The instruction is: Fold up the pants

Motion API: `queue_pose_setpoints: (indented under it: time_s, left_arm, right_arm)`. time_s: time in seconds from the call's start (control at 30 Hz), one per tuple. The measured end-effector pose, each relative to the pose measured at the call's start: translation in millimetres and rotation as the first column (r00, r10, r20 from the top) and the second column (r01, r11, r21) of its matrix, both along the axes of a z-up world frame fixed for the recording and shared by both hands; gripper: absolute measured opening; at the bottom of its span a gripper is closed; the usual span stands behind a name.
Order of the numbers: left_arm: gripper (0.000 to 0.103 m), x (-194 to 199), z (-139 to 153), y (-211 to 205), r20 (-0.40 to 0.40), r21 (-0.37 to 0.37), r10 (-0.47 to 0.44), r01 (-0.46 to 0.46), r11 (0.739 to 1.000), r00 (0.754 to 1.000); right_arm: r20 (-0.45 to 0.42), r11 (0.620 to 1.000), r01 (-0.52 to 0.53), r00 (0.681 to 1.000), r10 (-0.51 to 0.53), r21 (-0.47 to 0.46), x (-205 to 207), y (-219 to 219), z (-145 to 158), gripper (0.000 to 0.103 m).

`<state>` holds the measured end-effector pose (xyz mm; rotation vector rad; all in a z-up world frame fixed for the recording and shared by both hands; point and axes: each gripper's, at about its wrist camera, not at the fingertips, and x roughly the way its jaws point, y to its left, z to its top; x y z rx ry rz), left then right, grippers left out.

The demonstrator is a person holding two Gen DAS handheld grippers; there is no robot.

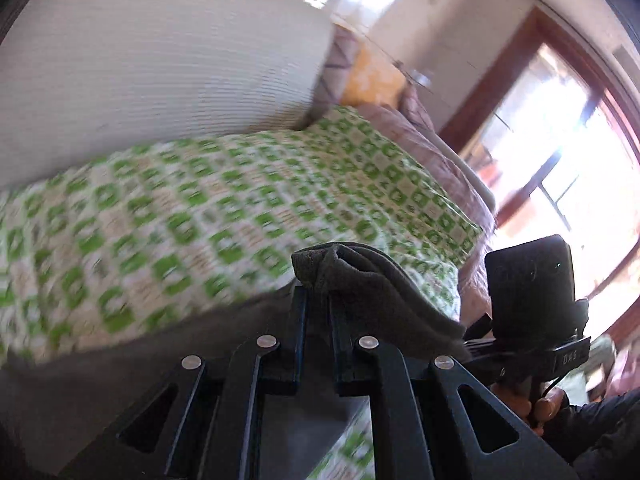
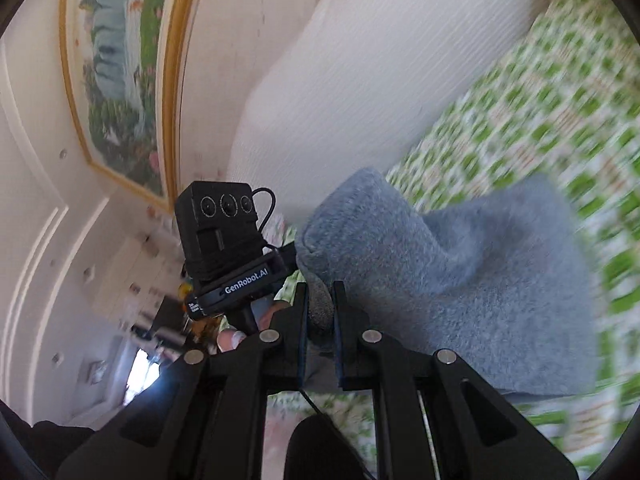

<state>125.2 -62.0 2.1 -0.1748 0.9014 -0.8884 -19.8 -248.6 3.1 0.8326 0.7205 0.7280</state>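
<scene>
The left hand-held gripper [image 1: 318, 300] is pinching a folded edge of the grey fleece pants [image 1: 368, 292], its jaws clenched on the cloth. The right hand-held gripper [image 2: 320, 300] is doing the same, its jaws also clenched on the same pants [image 2: 452, 280]. From the right one, the cloth is draping forward and to the right, and hanging over the bed [image 2: 540, 120] with its green patterned sheet. Each hand-held gripper is appearing close beside the other in the opposite view, so the held edge between them is short, and the long axis of the pants is probably hanging down and away. Neither hand is nearer; I think both must lay the cloth down forward on the bed.
</scene>
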Motion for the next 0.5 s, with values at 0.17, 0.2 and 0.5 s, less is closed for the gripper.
queue_pose_setpoints:
  time_s: [0.17,0.2,0.5]
  left_arm:
    - [0.0,-3.7,-31.7,53.2,-0.066,-0.012,0.089,-0.09,0.996,0.994]
    - [0.0,-3.6,-39.3,60.9,-0.081,-0.006,0.106,-0.107,0.994,0.991]
    - [0.001,-12.6,-89.9,118.4,-0.225,0.002,0.223,-0.229,0.974,0.949]
  right_arm:
    - [-0.079,0.996,-0.086,0.993,0.085,-0.009,19.2,53.0,-31.3,0.012]
    - [-0.096,0.995,-0.095,0.991,0.093,-0.014,22.4,60.2,-37.8,0.012]
    - [-0.245,0.981,-0.174,0.958,0.148,-0.084,43.5,105.4,-96.4,0.013]
